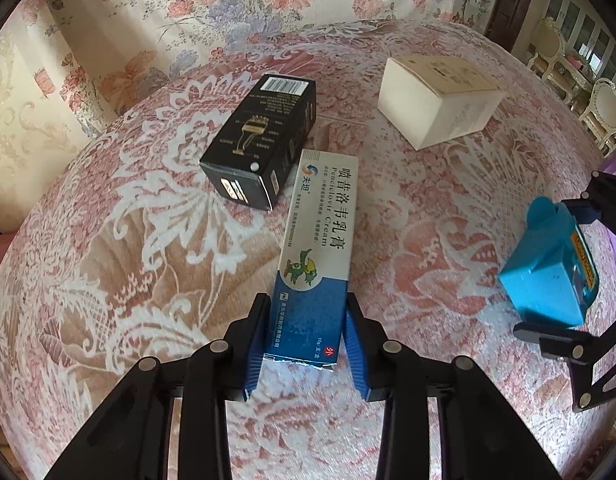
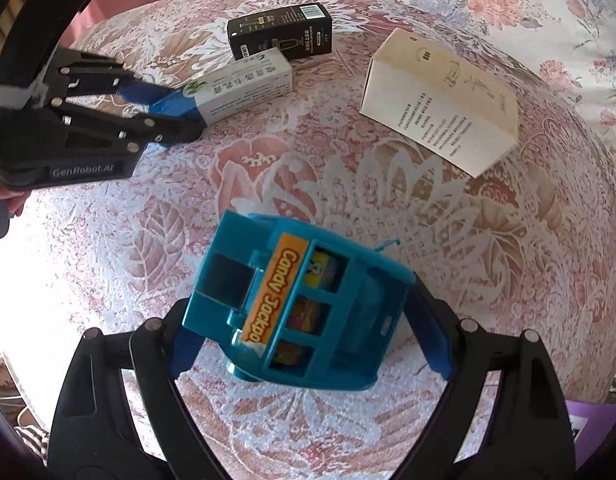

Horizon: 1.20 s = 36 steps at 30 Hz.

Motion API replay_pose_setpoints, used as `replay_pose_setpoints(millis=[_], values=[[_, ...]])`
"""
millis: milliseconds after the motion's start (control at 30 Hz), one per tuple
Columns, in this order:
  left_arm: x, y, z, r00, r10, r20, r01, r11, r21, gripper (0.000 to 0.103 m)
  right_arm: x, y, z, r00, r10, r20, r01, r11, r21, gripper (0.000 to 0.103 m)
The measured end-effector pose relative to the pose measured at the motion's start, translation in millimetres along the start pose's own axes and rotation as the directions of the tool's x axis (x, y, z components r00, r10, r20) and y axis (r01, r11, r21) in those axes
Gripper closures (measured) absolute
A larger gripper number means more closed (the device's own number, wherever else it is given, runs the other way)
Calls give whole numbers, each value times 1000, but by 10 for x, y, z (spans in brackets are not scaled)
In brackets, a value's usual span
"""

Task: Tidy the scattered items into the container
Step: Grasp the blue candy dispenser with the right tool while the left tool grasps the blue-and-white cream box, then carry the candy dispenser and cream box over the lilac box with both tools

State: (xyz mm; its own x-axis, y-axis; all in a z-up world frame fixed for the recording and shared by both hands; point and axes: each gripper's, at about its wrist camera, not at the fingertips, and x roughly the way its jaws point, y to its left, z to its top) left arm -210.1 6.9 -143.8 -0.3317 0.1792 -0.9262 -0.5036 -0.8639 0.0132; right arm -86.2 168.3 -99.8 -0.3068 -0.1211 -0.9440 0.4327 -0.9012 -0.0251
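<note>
Lying flat on the lace-patterned tablecloth (image 1: 148,240) near the table's middle, the cream box (image 1: 315,248) has its blue near end pinched between the blue pads of the left gripper (image 1: 306,320); its far end touches the black box (image 1: 260,140), which lies just beyond it toward the far edge. The right wrist view shows the same grip from the side, the left gripper (image 2: 180,114) closed on the cream box (image 2: 236,88), with the black box (image 2: 282,32) behind it.

Nearer the table's right side, the right gripper (image 2: 308,344) clasps the blue Candy Jackpot toy (image 2: 300,312) by its two sides, tilted; whether it rests on the cloth I cannot tell. From the left wrist view the toy (image 1: 547,272) sits held in the right gripper (image 1: 555,268).

A cream-coloured carton (image 1: 439,100) stands apart toward the far right edge, with printed text on its side (image 2: 439,108).
</note>
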Motion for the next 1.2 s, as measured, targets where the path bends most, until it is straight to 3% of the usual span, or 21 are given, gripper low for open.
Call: replay_pose_setpoints(millis=[367,633,833,1200], values=[[-401,-123,-522,999,-12,31,14,998,-66,69,-420,29,-191,999,27,38,-30,997,76,14],[-787,-313,-731,998,-14,62,18,998,-59,69,-425,198,49,998,31,53,-37,994,100,14],[-773,-327,-823,999,-11,37,14,995,-97,69,-478,208,-133,998,46,43,-51,993,103,14],[-1243,-411,-838,993,-19,116,32,992,-119,69,-806,171,-201,994,78,81,-89,987,137,14]])
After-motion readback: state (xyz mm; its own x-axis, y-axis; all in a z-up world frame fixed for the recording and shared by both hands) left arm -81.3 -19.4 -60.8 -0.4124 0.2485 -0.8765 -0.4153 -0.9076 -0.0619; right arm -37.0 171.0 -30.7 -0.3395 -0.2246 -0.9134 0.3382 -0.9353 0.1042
